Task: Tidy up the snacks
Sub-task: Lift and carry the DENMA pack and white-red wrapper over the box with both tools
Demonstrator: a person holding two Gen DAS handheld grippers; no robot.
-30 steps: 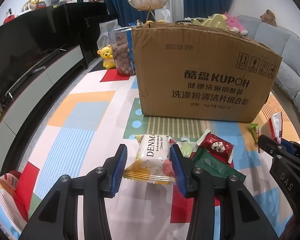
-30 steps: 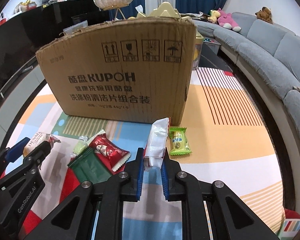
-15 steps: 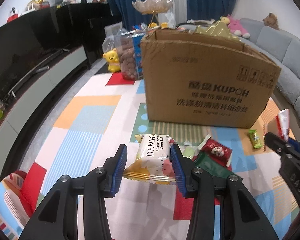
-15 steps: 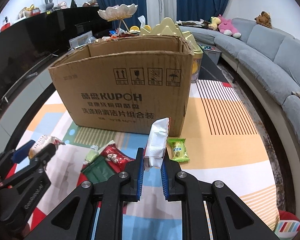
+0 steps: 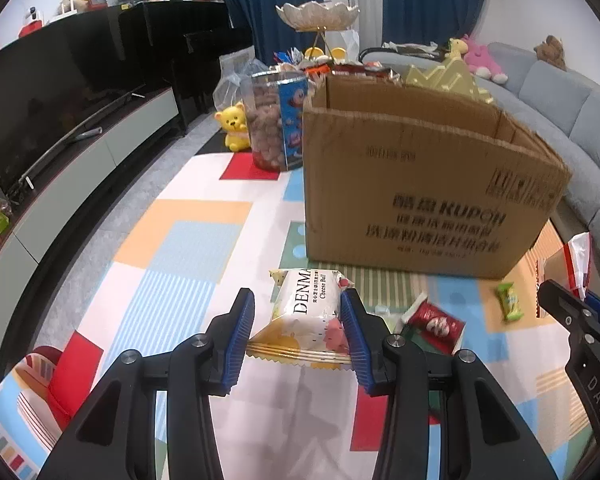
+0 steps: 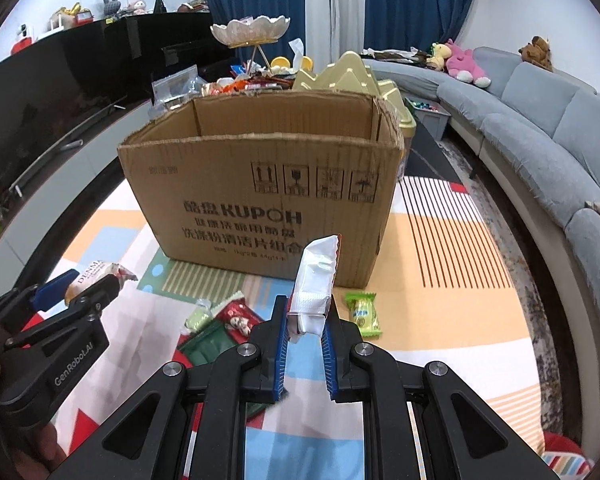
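Note:
My left gripper (image 5: 298, 320) is shut on a white and yellow DENMA cheese ball packet (image 5: 306, 312) and holds it above the mat, short of the open cardboard box (image 5: 428, 188). My right gripper (image 6: 305, 324) is shut on a white snack packet (image 6: 314, 284) held upright in front of the same box (image 6: 260, 200). The left gripper also shows in the right wrist view (image 6: 80, 292), and the right gripper at the right edge of the left wrist view (image 5: 572, 304). Loose on the mat lie a red packet (image 6: 236, 316), a dark green packet (image 6: 206, 346) and a small green candy (image 6: 363, 314).
A colourful play mat (image 5: 180, 240) covers the floor. A clear jar of snacks (image 5: 276, 120) and a yellow bear toy (image 5: 234, 128) stand left of the box. A black TV unit (image 5: 80, 100) runs along the left, a grey sofa (image 6: 540, 140) along the right.
Both grippers have risen with their packets held. The box rim has dropped in view and its open inside now shows. The loose snacks on the mat have not moved.

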